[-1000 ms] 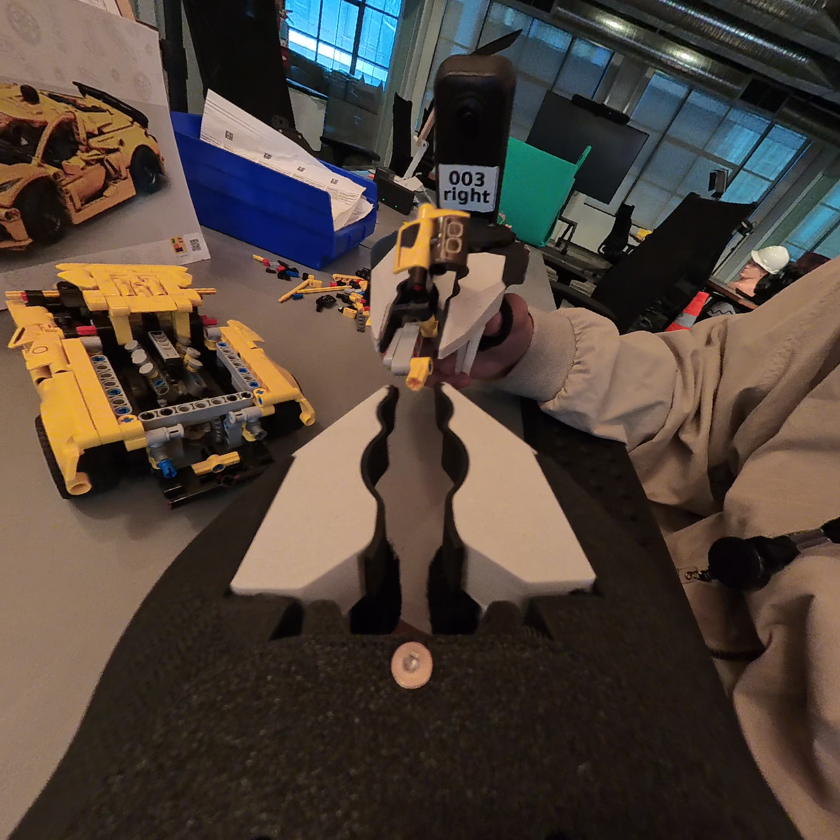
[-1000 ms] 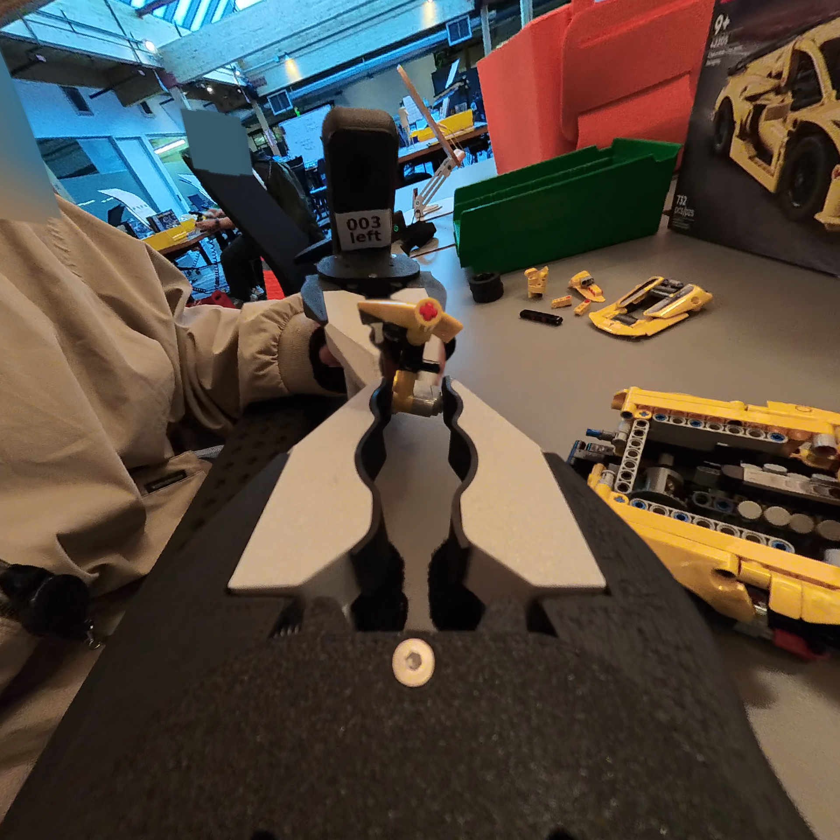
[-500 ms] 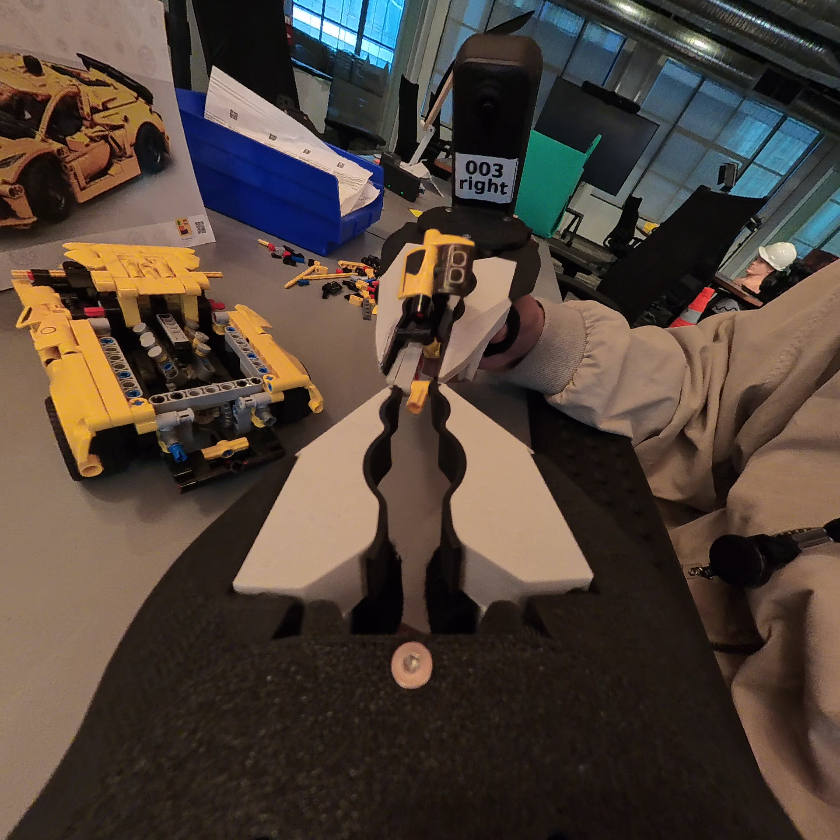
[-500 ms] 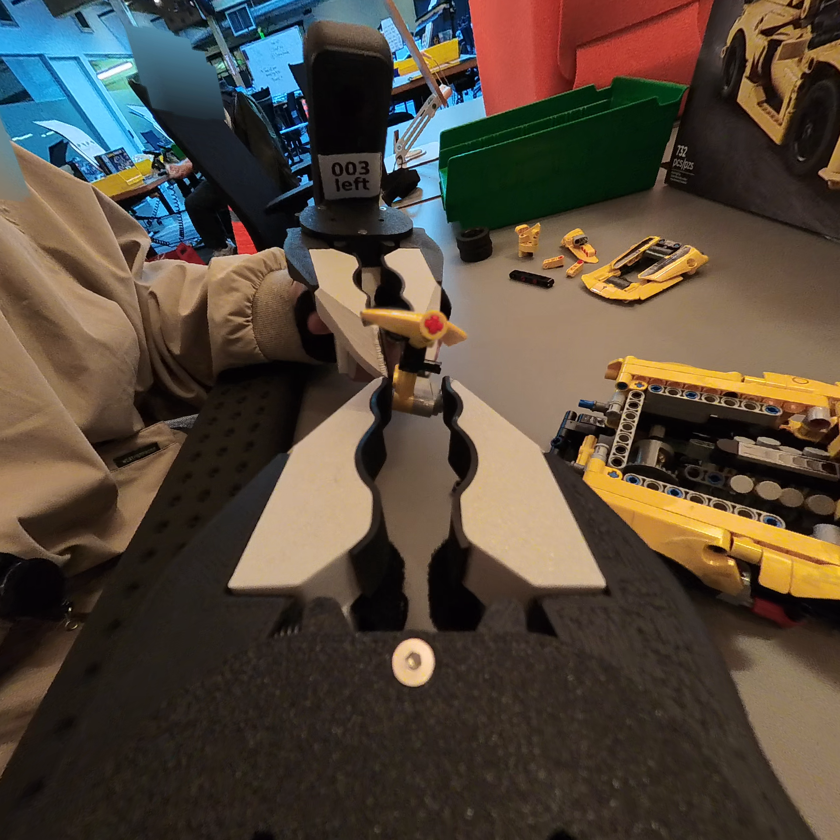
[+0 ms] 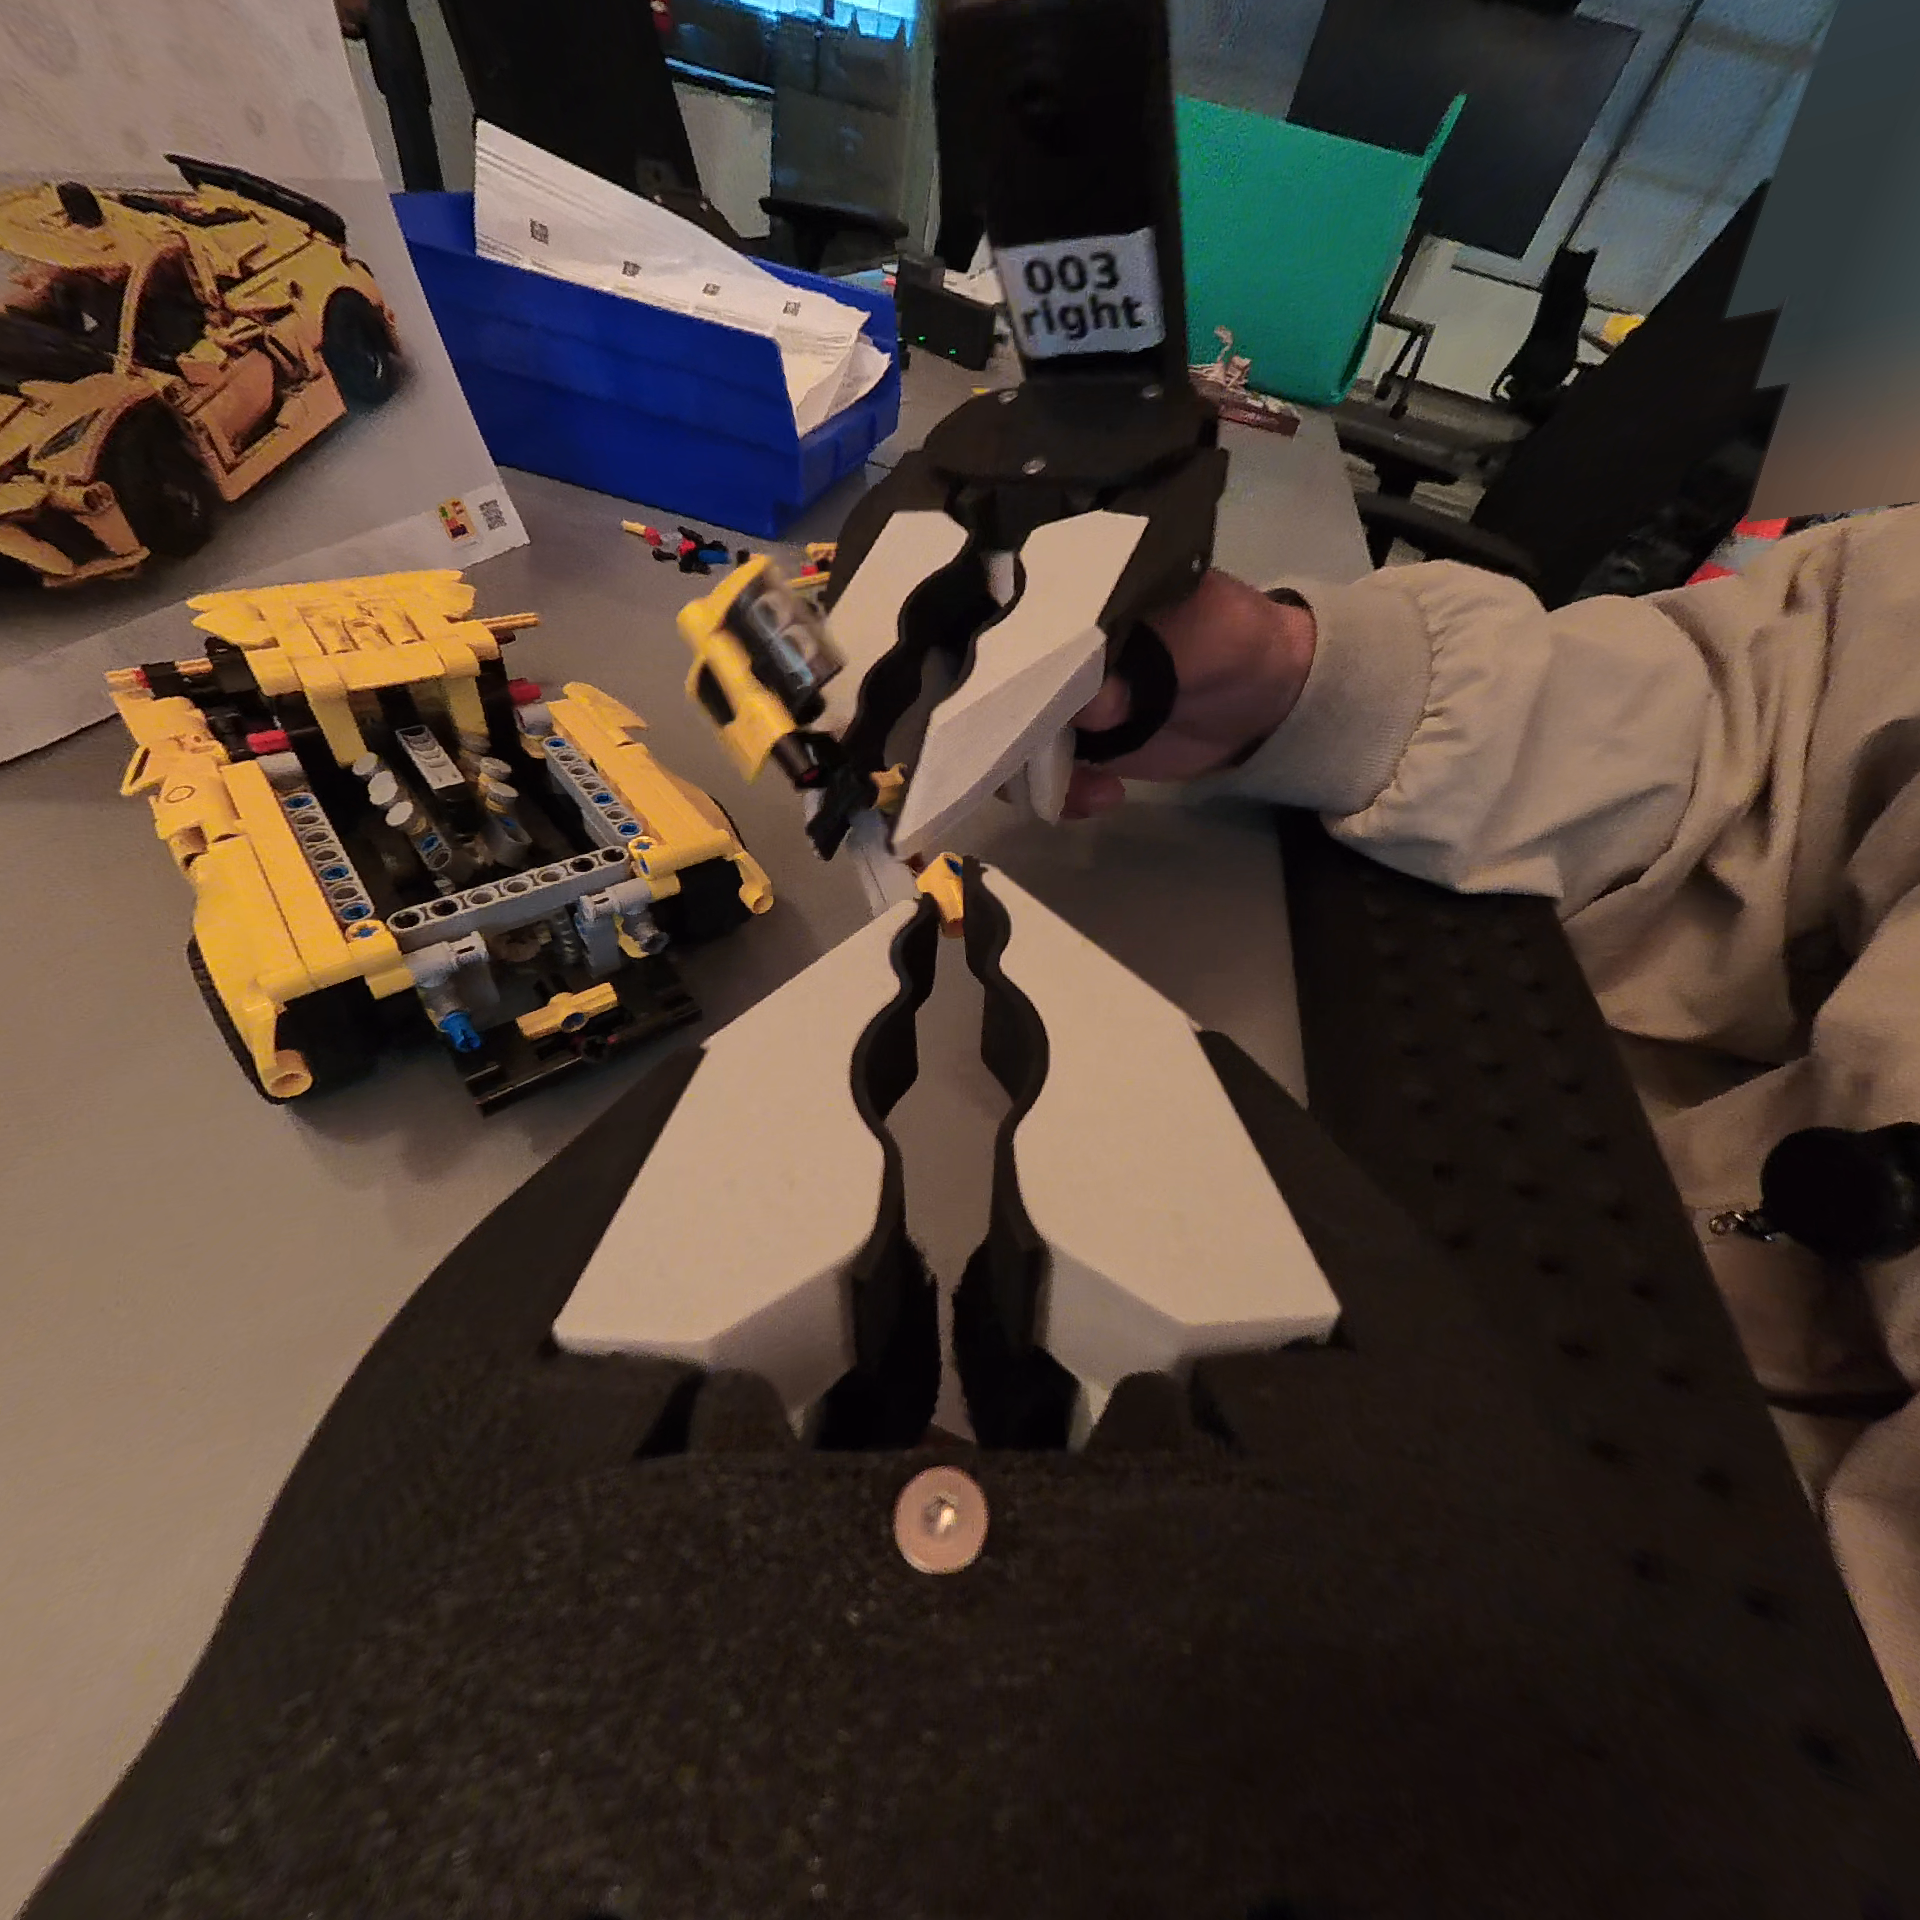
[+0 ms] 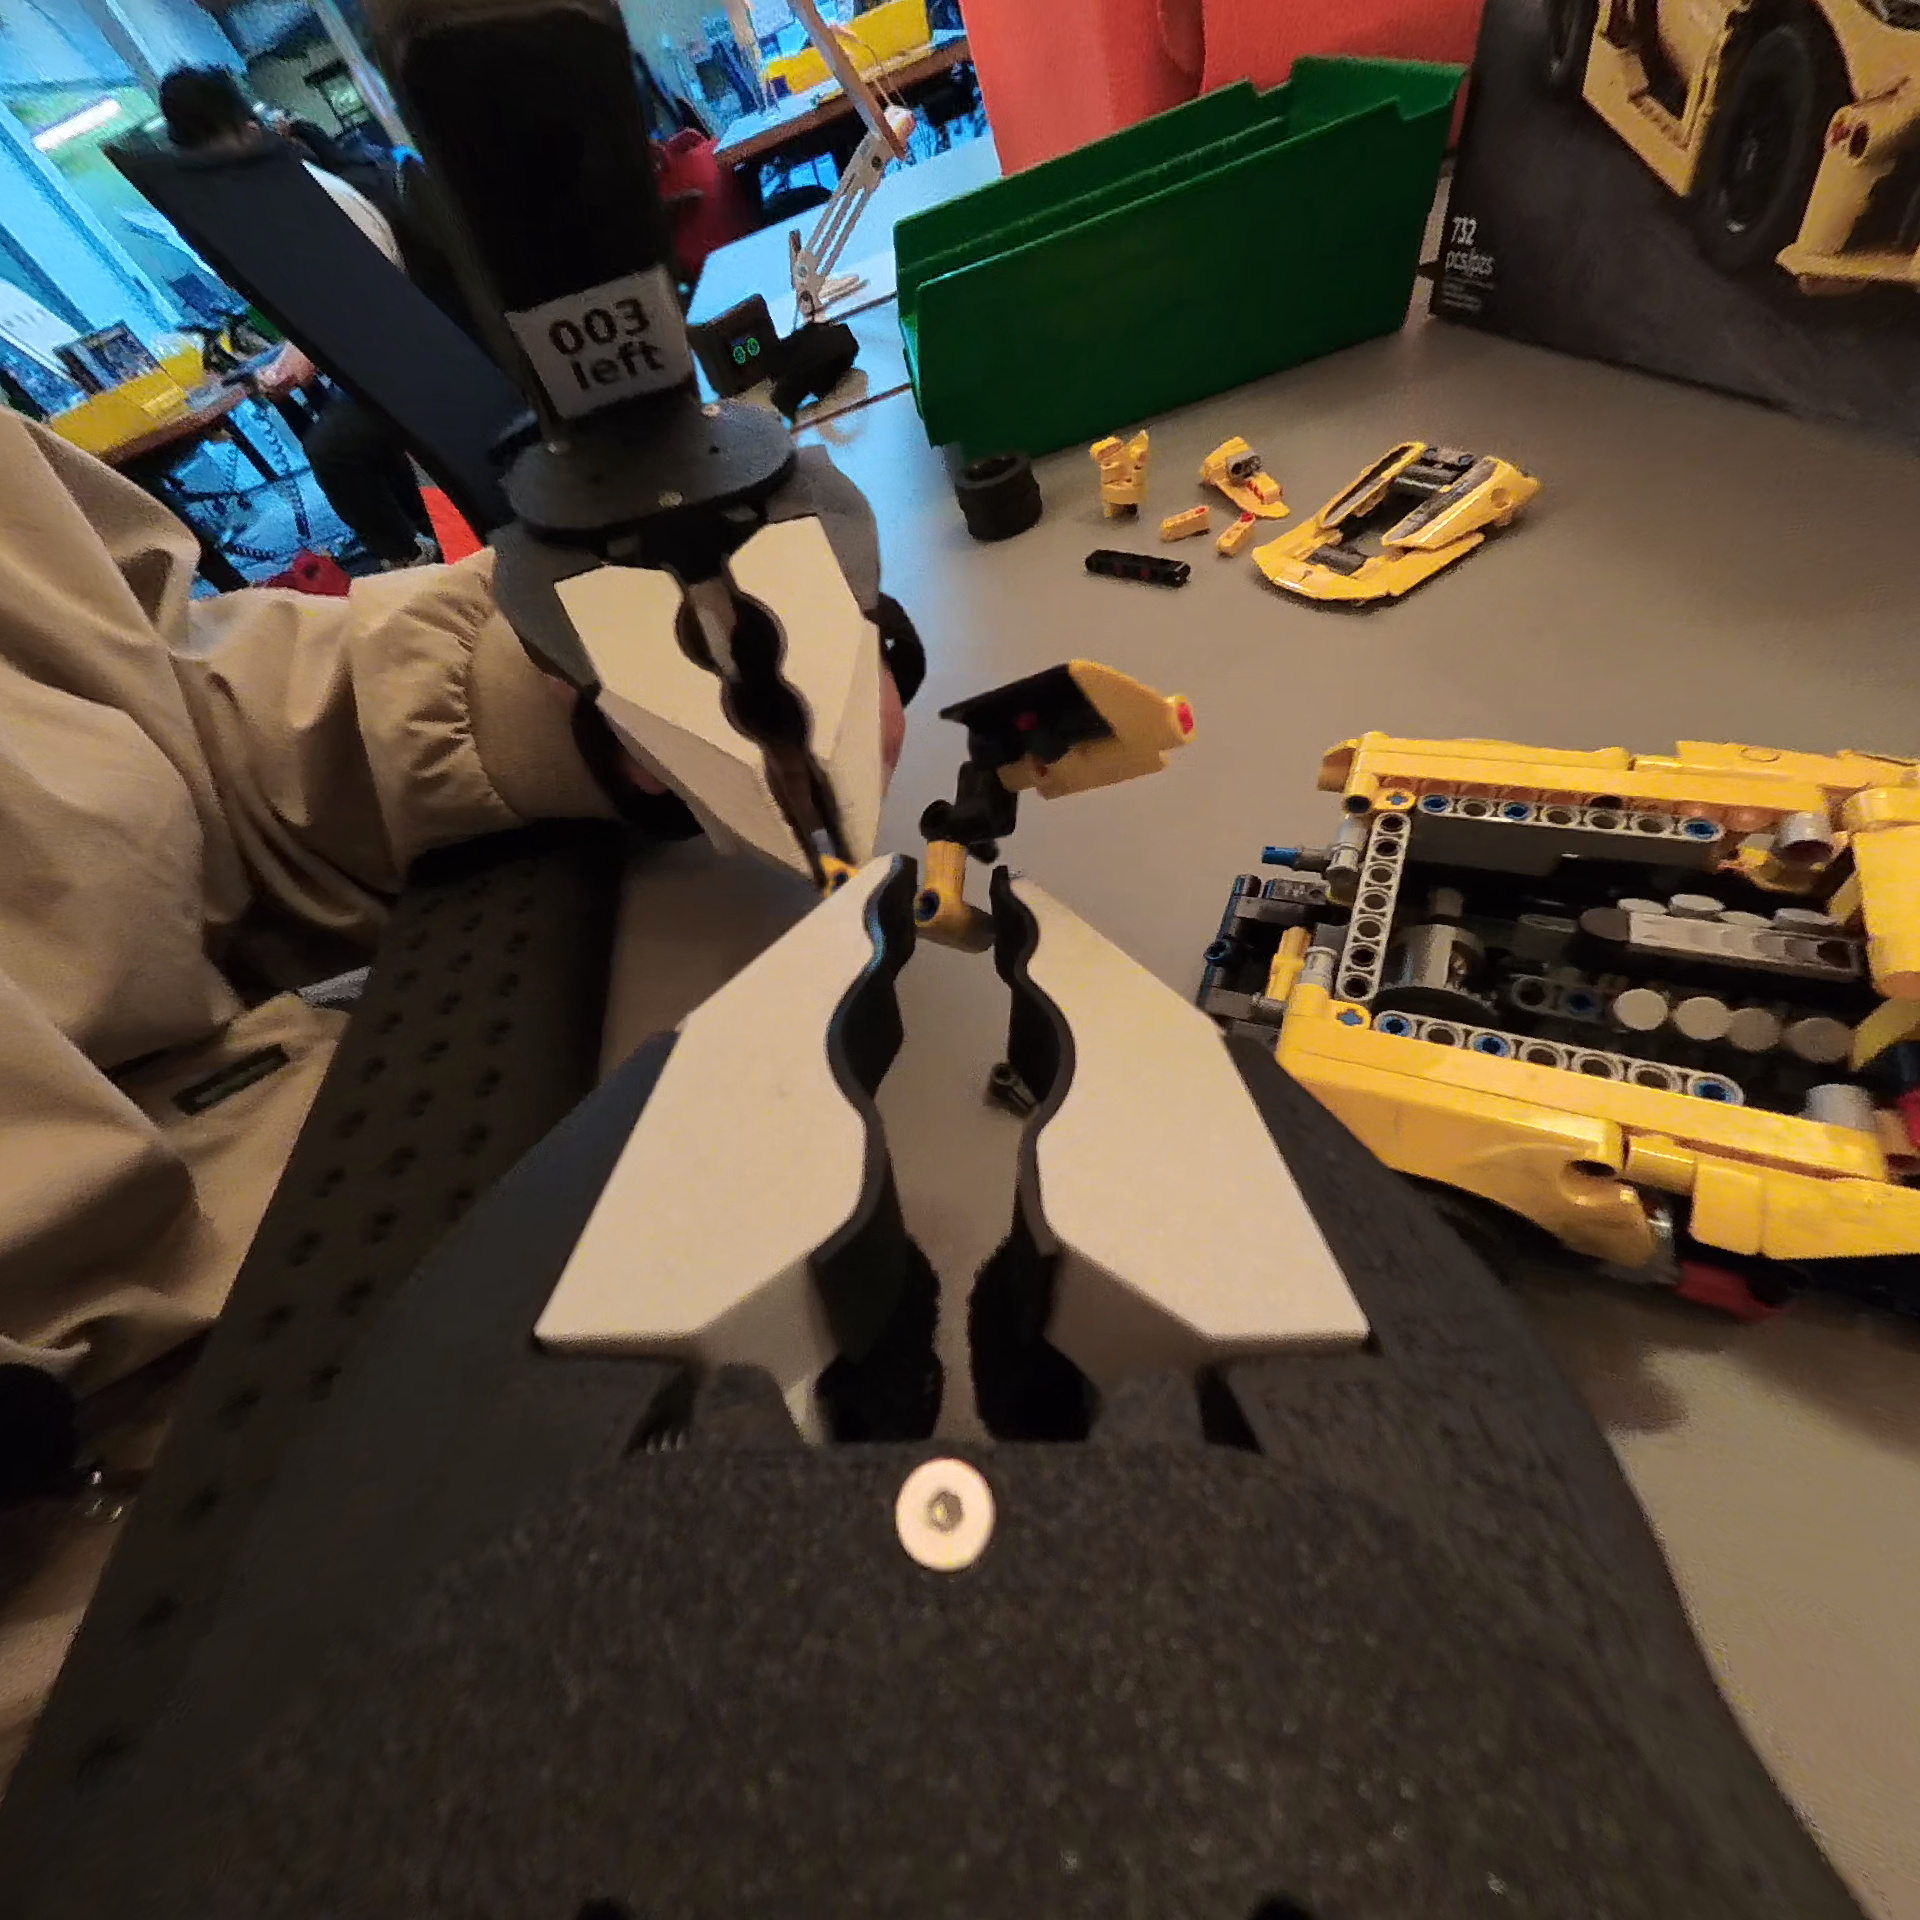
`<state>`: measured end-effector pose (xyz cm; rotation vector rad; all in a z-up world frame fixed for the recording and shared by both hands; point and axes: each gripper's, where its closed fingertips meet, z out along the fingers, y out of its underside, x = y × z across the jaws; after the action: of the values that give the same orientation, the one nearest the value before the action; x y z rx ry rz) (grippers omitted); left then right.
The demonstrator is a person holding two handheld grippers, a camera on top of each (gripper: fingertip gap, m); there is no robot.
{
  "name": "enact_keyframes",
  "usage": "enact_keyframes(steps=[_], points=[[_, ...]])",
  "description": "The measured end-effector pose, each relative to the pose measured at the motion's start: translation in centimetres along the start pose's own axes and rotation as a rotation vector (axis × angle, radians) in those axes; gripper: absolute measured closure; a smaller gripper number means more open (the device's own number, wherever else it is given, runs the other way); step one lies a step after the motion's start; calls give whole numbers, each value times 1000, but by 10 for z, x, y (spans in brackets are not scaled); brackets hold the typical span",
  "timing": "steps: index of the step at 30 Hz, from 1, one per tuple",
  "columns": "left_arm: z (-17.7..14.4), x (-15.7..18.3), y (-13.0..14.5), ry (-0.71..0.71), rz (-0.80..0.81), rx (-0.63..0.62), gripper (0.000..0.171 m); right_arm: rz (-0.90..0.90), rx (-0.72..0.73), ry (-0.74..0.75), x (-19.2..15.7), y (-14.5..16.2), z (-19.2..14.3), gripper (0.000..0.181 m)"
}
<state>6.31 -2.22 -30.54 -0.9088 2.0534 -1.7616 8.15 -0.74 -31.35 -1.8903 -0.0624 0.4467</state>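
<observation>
My right gripper [image 6: 948, 883] is shut on the yellow connector [image 6: 948, 912] at the foot of a small yellow-and-black brick sub-assembly [image 6: 1081, 727], held above the table. The left wrist view shows that gripper [image 5: 873, 821] tilted, with the sub-assembly [image 5: 748, 675] sticking out to its left. My left gripper [image 5: 943, 899] is shut on a small yellow piece [image 5: 945, 881] at the sub-assembly's lower end. In the right wrist view its tips [image 6: 826, 862] touch my right gripper's left finger. I cannot tell whether the piece is still joined. A part-built yellow car [image 5: 312, 831] [image 6: 1558, 1091] stands beside them.
A blue bin [image 5: 644, 416] with papers, a car picture [image 5: 156, 343] and small loose pieces [image 5: 686, 545] lie behind the car. A green bin [image 6: 1143, 291], a black tyre [image 6: 997, 497], a yellow door panel [image 6: 1392, 530] and the set's box [image 6: 1662, 156] are farther off. A small black pin [image 6: 1008, 1086] lies below my right fingers. Less than 4 cm separates the two grippers' tips.
My left gripper has closed on the yellow end of the sub-assembly. My right gripper has tilted, and the yellow panel has swung over towards the car. Both grippers are lower.
</observation>
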Motion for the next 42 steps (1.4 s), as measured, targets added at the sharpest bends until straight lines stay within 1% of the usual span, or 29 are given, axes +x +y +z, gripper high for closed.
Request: enact_keyframes(steps=[1, 2, 3, 4, 5, 6, 7, 8, 9, 11, 12, 14, 15, 16, 17, 18, 20, 21, 22, 24, 26, 27, 29, 31, 32, 34, 35, 37, 42], points=[[-1, 10, -5, 55, 14, 27, 171, 3, -55, 97, 14, 9, 1, 175], [-3, 24, -15, 128, 1, 84, 171, -44, -137, 219, 34, 24, 0, 176], [-4, 27, -20, 131, 3, 113, 171, -25, -109, 162, 29, 23, 0, 176], [-4, 21, -19, 85, 34, 97, 171, 71, 11, 43, 15, 5, -3, 176], [-7, 14, -18, 52, 51, 80, 171, 112, 40, 29, 15, 0, -7, 176], [-11, 11, -20, 45, 33, 98, 171, 89, -7, 93, 25, 8, -9, 175], [-14, 8, -21, 50, 3, 109, 171, 101, -13, 118, 30, 10, -10, 175], [-15, 6, -16, 50, -17, 88, 171, 143, 29, 95, 29, 3, -12, 175], [-15, 1, -11, 28, -32, 65, 171, 148, 64, 91, 28, -4, -14, 175], [-15, -11, -13, -39, -46, 76, 171, 105, 52, 127, 30, -4, -14, 176], [-14, -17, -11, -81, -26, 67, 171, 151, 81, 87, 25, -8, -12, 175], [-7, -27, -5, -191, 54, 29, 170, 330, 176, -87, 9, -22, -9, 175], [-2, -23, -6, -187, 57, 38, 156, 436, 252, -186, 4, -33, -11, 176], [3, -17, -8, -157, 23, 61, 142, 521, 335, -268, 1, -44, -14, 176], [4, -13, -13, -120, -42, 101, 135, 552, 387, -316, 0, -50, -16, 176], [4, -9, -21, -60, -117, 154, 125, 546, 401, -334, -3, -52, -15, 176], [-2, -9, -40, 14, -233, 277, 123, 539, 443, -410, -14, -58, -14, 176], [-5, -7, -48, 41, -255, 328, 123, 544, 481, -437, -17, -63, -15, 176], [-7, -7, -53, 48, -264, 351, 123, 537, 489, -428, -16, -63, -12, 176], [-7, -3, -58, 77, -294, 374, 123, 458, 471, -369, -15, -60, -5, 176], [-8, -5, -59, 100, -363, 380, 126, 325, 518, -311, -17, -66, -9, 176], [-10, -5, -60, 124, -396, 391, 130, 246, 542, -277, -18, -70, -11, 176], [-12, -3, -60, 199, -482, 401, 130, 119, 558, -223, -21, -73, -14, 176], [-14, 5, -60, 331, -615, 411, 132, -19, 569, -201, -28, -75, -16, 176], [-16, 10, -62, 419, -693, 417, 133, -89, 583, -189, -33, -76, -18, 176], [-22, 15, -66, 583, -846, 452, 145, -204, 595, -169, -40, -77, -18, 176], [-25, 14, -67, 633, -899, 467, 151, -240, 581, -160, -42, -76, -16, 175], [-26, 17, -65, 679, -931, 453, 159, -277, 571, -167, -47, -75, -15, 176], [-23, 31, -60, 741, -934, 382, 160, -351, 541, -144, -50, -71, -14, 176]])
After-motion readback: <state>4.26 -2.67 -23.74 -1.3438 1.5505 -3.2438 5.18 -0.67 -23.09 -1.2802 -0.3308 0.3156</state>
